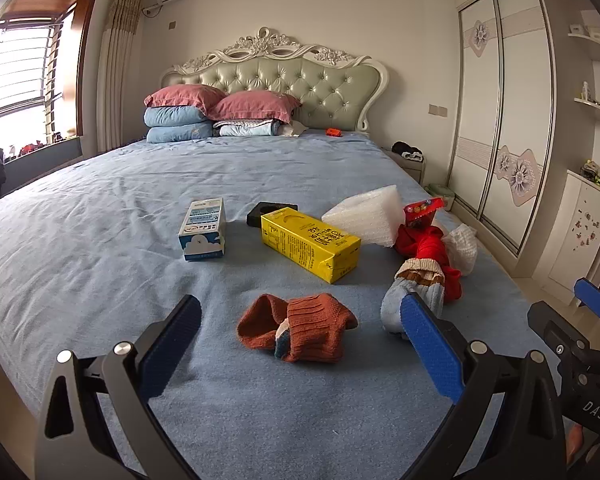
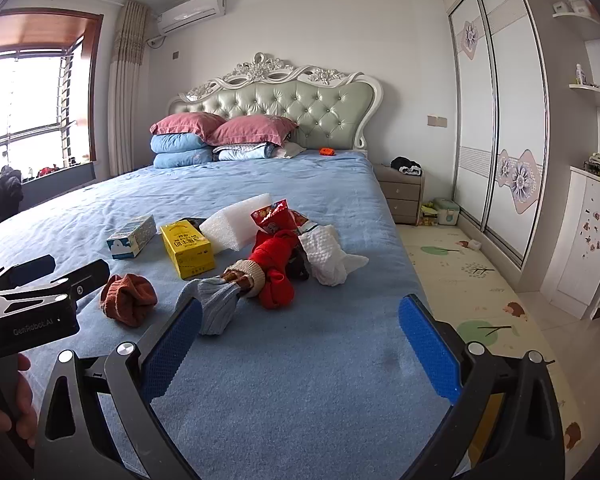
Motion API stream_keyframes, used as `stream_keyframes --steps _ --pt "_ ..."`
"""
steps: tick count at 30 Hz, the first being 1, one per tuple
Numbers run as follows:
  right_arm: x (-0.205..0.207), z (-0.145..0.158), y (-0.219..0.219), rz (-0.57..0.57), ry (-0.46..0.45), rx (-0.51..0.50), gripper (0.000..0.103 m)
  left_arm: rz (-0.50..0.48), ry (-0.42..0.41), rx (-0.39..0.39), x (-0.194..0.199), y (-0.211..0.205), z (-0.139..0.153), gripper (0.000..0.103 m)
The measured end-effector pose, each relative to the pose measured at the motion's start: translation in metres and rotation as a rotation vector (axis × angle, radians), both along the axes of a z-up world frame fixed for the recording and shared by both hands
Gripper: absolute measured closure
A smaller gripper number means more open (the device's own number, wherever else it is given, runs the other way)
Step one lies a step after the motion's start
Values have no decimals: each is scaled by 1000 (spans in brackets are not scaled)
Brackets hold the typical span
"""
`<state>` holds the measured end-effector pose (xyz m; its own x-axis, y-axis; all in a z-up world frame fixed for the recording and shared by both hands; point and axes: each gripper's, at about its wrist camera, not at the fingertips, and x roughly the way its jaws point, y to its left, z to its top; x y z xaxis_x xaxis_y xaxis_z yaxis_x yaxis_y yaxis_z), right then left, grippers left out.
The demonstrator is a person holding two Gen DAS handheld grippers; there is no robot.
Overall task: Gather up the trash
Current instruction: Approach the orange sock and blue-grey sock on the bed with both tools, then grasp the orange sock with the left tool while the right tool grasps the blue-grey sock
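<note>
A: Where is the trash lying right now?

B: It is sitting mid-bed [image 1: 100, 200], mixed in with clothes. The yellow carton [image 1: 310, 243] is lying flat beside the small blue-and-white carton [image 1: 203, 229], with a white foam block [image 1: 366, 216] and a red snack wrapper [image 1: 422, 209] off to their right.

A: And the tongs?

B: Both are hovering over the near end of the bed, spread wide and gripping nothing. The left tongs [image 1: 300, 338] are pointing almost straight at the yellow carton; the right tongs [image 2: 300, 342] are sitting further right, toward the bed's edge, so from there the carton [image 2: 187, 249] is lying ahead and to the left.

A: So which hand is looking nearer?

B: The left, I'd judge. The carton's long axis is running diagonally, near end toward the right, far end toward the left. Gripping across its narrow width would probably be calling for a turn of the wrist.

A: Anything in the way?

B: The rust-brown sock [image 1: 296, 326] is lying between the left tongs and the carton, so the reach is likely going over it.
</note>
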<state>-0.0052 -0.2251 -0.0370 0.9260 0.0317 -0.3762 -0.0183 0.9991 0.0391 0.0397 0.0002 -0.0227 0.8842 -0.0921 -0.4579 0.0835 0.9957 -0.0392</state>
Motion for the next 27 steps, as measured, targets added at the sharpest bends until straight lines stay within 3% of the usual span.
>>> stream_keyframes --steps 13,27 --pt "2 -3 10 15 17 -23 8 -6 25 -8 7 12 -6 4" --pt "9 -1 25 35 26 -62 8 -79 102 -2 28 21 -22 4"
